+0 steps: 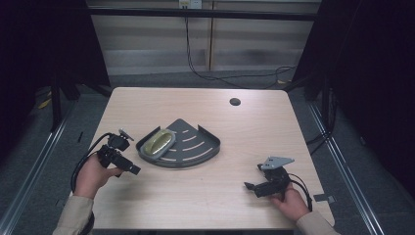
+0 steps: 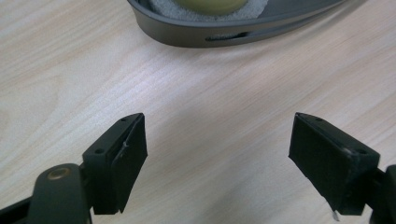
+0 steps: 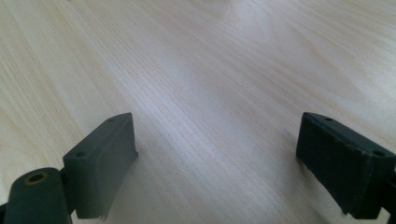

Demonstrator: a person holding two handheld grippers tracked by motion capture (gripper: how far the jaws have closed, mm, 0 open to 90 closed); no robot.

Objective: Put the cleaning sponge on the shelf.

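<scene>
Both grippers' fingers stood wide apart and empty, and the left gripper (image 1: 128,168), near the grey tray (image 1: 205,147), probably needed a level approach to its rim.

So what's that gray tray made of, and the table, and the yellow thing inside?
The tray looks like hard plastic or painted metal, hard to say which: smooth matte gray, molded rim, cut slots. The table looks like wood or a wood-print surface: pale, with fine grain lines. The yellow thing looks like a sponge: its white underside seems rough and foamy.
</scene>
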